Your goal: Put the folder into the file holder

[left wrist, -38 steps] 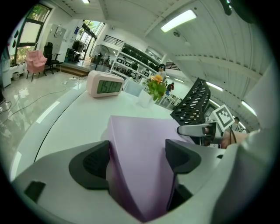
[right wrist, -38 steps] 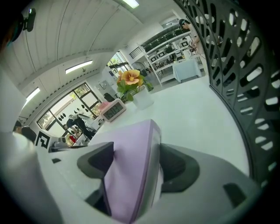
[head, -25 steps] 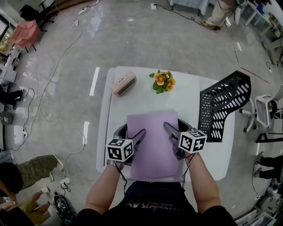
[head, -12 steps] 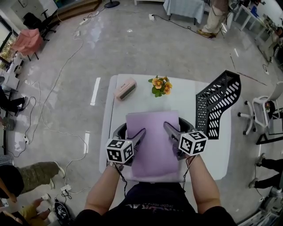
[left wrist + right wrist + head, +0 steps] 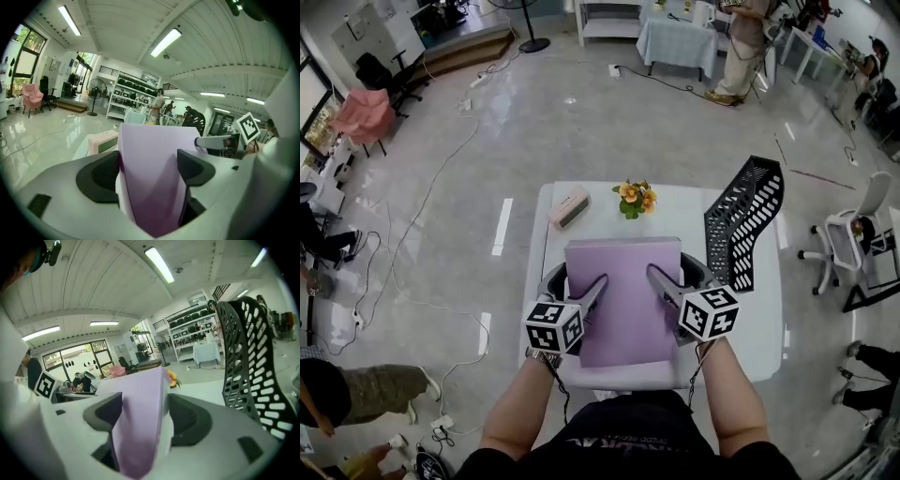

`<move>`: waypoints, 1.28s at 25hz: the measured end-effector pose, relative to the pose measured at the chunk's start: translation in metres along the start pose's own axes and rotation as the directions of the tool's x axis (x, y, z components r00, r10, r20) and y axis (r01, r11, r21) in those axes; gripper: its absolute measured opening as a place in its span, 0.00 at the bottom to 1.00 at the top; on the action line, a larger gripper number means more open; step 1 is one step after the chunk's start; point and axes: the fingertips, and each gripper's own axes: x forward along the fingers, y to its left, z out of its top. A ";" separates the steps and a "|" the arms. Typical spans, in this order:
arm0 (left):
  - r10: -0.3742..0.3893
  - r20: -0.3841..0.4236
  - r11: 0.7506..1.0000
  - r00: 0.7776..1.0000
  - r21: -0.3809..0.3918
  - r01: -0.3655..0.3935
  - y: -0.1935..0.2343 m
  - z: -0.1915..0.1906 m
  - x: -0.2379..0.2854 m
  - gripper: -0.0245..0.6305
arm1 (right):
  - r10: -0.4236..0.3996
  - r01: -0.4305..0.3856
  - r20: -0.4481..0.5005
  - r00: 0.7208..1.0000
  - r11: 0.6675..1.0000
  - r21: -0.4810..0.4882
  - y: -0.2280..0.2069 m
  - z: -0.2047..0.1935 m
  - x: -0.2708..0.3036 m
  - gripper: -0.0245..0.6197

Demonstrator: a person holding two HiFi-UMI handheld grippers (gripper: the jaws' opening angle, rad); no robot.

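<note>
The left hand-held gripper [image 5: 150,174] has both black jaws closed against a lilac folder [image 5: 152,145], which stands upright between them. A pink box [image 5: 103,141] sits on the white worktop [image 5: 80,151] at 10 o'clock of the folder. The right hand-held gripper [image 5: 212,140] meets the folder's edge at 3 o'clock.

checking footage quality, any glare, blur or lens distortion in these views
Head view: sharp, evenly lit, pale glare streaks on the glossy grey floor. Left gripper view: strong fisheye with black corners, the flat lilac folder soft close up between the jaws. Right gripper view: same fisheye, bowing the black perforated file holder.
</note>
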 end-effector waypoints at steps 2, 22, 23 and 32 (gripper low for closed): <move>-0.005 0.029 1.000 1.000 0.013 0.005 -0.004 0.009 -0.010 0.63 | -0.004 0.005 0.028 1.000 1.000 -0.022 0.009 0.008 -0.010 0.53; -0.105 0.249 0.981 0.963 0.184 0.059 -0.052 0.041 -0.115 0.60 | 0.008 0.042 0.279 0.960 0.984 -0.176 0.092 0.030 -0.112 0.53; -0.110 0.255 0.979 0.961 0.193 0.060 -0.055 0.039 -0.120 0.60 | 0.008 0.045 0.281 0.960 0.982 -0.181 0.094 0.028 -0.117 0.53; -0.133 0.301 0.969 0.944 0.239 0.061 -0.070 0.030 -0.149 0.59 | 0.026 0.035 0.285 0.958 0.978 -0.206 0.110 0.013 -0.146 0.53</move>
